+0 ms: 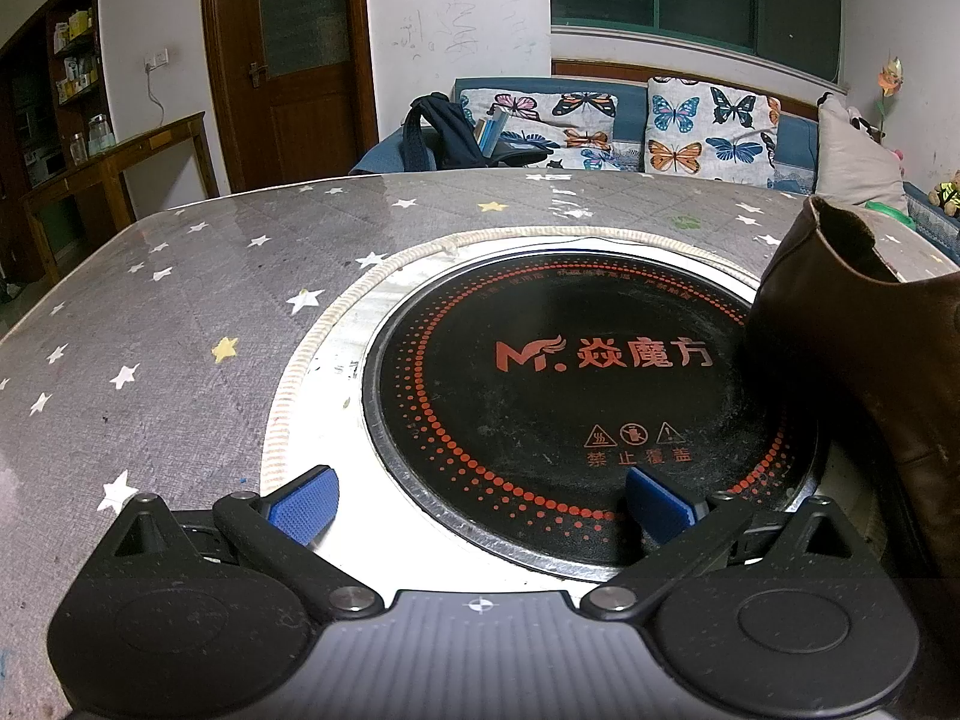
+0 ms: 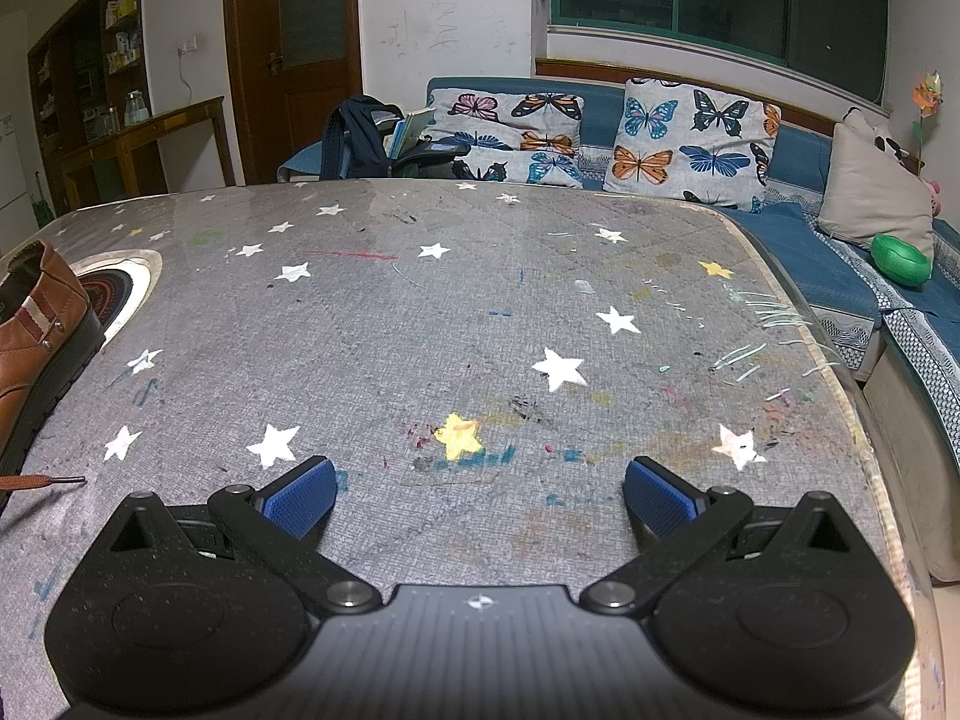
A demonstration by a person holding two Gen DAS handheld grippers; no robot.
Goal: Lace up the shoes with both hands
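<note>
A brown leather shoe (image 1: 870,348) stands at the right edge of the left wrist view, its heel end toward me, partly over the black cooktop (image 1: 558,372). My left gripper (image 1: 480,504) is open, left of the shoe, with nothing between its blue pads. In the right wrist view the same shoe (image 2: 36,336) sits at the far left, showing a striped side band and black sole. A brown lace tip (image 2: 45,482) lies on the cloth below it. My right gripper (image 2: 480,498) is open over bare cloth, well right of the shoe.
The table (image 2: 480,312) wears a grey star-print cloth under clear plastic, with a round induction cooktop set in its middle. Its right edge (image 2: 840,372) drops off toward a blue sofa (image 2: 798,240) with butterfly cushions. A wooden door and side cabinet stand at the back left.
</note>
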